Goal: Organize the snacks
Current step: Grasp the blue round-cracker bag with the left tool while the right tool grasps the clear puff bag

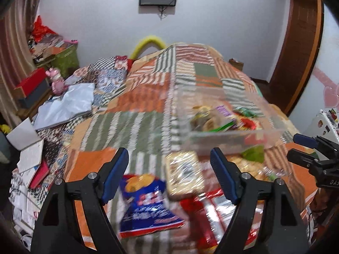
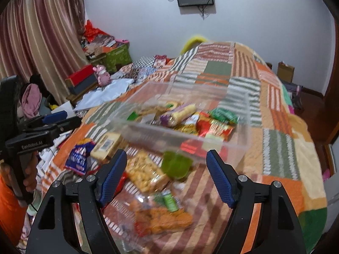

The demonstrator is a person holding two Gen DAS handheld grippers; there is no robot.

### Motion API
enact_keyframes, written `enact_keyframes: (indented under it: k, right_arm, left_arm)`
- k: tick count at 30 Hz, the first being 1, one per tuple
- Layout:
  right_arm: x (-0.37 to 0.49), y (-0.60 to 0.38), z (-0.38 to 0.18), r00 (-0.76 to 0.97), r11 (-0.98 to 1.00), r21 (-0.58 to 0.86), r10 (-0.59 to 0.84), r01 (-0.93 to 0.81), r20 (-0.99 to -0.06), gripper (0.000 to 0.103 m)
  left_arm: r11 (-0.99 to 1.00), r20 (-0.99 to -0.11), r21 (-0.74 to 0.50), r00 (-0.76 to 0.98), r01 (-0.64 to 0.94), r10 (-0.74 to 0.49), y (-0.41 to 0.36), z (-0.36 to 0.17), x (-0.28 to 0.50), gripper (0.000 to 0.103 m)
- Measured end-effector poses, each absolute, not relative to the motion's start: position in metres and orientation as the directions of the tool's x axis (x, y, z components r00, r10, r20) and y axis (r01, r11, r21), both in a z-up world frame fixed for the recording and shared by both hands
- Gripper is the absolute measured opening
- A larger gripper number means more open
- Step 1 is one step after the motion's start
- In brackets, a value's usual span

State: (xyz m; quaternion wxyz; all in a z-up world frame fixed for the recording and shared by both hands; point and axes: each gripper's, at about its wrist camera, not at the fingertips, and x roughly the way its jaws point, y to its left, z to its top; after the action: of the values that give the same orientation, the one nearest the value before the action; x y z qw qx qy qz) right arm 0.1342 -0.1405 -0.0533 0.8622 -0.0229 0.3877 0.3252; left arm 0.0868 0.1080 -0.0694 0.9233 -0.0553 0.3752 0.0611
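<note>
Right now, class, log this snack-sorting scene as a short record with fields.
Surface: patchwork quilt on a bed
Container: clear plastic bin, already holding several snacks
Loose snacks: blue chip bag, cracker pack, orange snack bag
Left gripper: open, empty
Right gripper: open, empty

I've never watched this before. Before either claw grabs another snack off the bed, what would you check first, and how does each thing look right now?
1. Left gripper open and empty: ok.
2. Right gripper open and empty: ok.
3. Clear plastic bin has room left for snacks: ok.
4. Blue chip bag lies free between the left fingers, nothing on top: ok.
5. Cracker pack in front of the right gripper, exact edges: cannot tell, picture is blurred.
6. The two grippers are apart: ok.
</note>
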Motion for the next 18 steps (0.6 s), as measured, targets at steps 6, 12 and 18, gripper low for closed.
enact_keyframes:
  k: [6, 12, 18]
  right_arm:
    - [0.129, -0.128, -0.069, 0.421, 0.763, 0.249, 0.562, -0.597, -0.712, 0.075]
    - [0.128, -0.111, -0.081, 0.371, 0.739, 0.262, 0.571, -0.621, -0.732, 0.074]
    - [0.131, -0.095, -0.093, 0.326, 0.723, 0.257, 0.56, -0.642, -0.762, 0.064]
  left_arm:
    - [0.981, -0.758, -0.043, 0.646, -0.19, 0.092, 0.128, -0.102, 0.073, 0.079]
    - [0.981, -0.792, -0.054, 0.607, -0.186, 0.072, 0.134, -0.131, 0.072, 0.079]
    - [0.975, -0.803, -0.099, 0.595, -0.196, 0.038, 0.14, -0.149, 0.077, 0.079]
